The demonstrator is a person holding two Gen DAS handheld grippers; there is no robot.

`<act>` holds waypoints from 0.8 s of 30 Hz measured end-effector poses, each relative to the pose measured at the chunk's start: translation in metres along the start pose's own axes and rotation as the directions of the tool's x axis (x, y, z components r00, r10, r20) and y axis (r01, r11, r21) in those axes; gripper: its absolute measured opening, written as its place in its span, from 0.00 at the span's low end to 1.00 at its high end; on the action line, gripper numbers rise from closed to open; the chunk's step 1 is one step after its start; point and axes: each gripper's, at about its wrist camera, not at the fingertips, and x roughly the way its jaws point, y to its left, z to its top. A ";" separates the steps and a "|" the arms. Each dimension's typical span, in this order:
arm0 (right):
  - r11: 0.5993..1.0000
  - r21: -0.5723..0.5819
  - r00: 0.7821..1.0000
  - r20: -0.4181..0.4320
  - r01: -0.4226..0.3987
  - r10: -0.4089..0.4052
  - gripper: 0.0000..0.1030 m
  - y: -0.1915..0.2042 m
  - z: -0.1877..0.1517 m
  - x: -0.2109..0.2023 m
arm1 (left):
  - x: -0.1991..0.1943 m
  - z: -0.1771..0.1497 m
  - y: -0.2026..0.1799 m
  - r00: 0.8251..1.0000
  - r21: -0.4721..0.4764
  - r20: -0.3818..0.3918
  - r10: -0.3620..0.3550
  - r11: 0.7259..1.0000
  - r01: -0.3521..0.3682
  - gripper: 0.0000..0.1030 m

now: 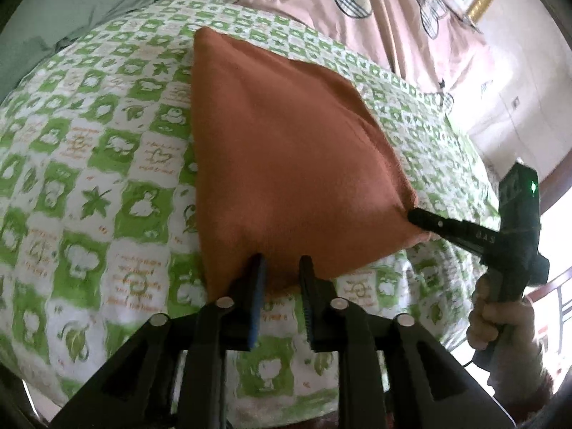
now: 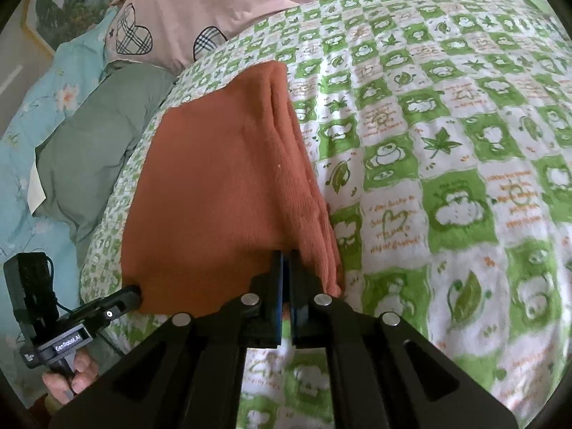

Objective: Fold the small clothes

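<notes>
A folded orange cloth [image 1: 286,164] lies on a green-and-white patterned sheet [image 1: 89,164]; it also shows in the right wrist view [image 2: 221,186]. My left gripper [image 1: 282,268] is at the cloth's near edge with its jaws apart by a small gap, the hem between them. In the right wrist view it [image 2: 137,291] touches the cloth's near left corner. My right gripper [image 2: 286,264] is shut on the cloth's near edge, by the layered fold. In the left wrist view it [image 1: 416,216] pinches the cloth's right corner.
A pink quilt with plaid hearts [image 2: 200,3] lies at the back. A grey-green pillow [image 2: 93,136] and a light blue floral cover [image 2: 25,125] lie to the left. The patterned sheet [image 2: 447,143] spreads wide to the right of the cloth.
</notes>
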 end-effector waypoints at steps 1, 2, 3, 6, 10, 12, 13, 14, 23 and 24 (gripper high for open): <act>1.000 -0.008 1.000 0.006 0.000 0.000 0.03 0.003 -0.002 -0.005 | -0.007 -0.002 0.000 1.000 -0.009 0.012 0.000 1.000 0.000 0.34; 1.000 -0.018 1.000 0.012 0.000 0.000 0.04 0.006 -0.004 -0.010 | -0.013 -0.004 0.000 1.000 -0.011 0.022 0.002 1.000 -0.001 0.44; 1.000 -0.030 1.000 0.017 0.003 -0.002 0.04 0.010 -0.007 -0.014 | -0.018 -0.006 -0.001 0.999 -0.011 0.032 0.009 1.000 -0.009 0.54; 0.998 -0.061 1.000 0.019 0.020 -0.018 0.10 0.019 -0.019 -0.022 | -0.035 -0.014 -0.003 0.990 -0.010 0.069 0.121 0.993 -0.121 0.75; 0.995 -0.092 0.999 0.036 0.032 -0.029 0.56 0.026 -0.032 -0.031 | -0.051 -0.026 0.000 0.982 0.000 0.078 0.170 0.985 -0.171 0.77; 0.992 -0.116 0.998 0.041 0.055 -0.050 0.56 0.030 -0.037 -0.035 | -0.054 -0.032 0.001 0.976 0.011 0.077 0.205 0.978 -0.206 0.78; 0.990 -0.127 0.998 0.034 0.063 -0.059 0.56 0.031 -0.040 -0.036 | -0.056 -0.035 0.001 0.973 0.015 0.075 0.220 0.975 -0.222 0.78; 0.989 -0.133 0.997 0.031 0.067 -0.064 0.56 0.032 -0.043 -0.038 | -0.057 -0.039 0.001 0.969 0.019 0.071 0.235 0.971 -0.237 0.78; 0.981 -0.162 0.995 0.013 0.102 -0.101 0.68 0.038 -0.060 -0.048 | -0.059 -0.051 0.005 0.945 0.032 0.035 0.325 0.945 -0.326 0.79; 0.981 -0.162 0.995 0.009 0.104 -0.104 0.70 0.038 -0.062 -0.049 | -0.058 -0.050 0.005 0.941 0.039 0.033 0.338 0.940 -0.339 0.79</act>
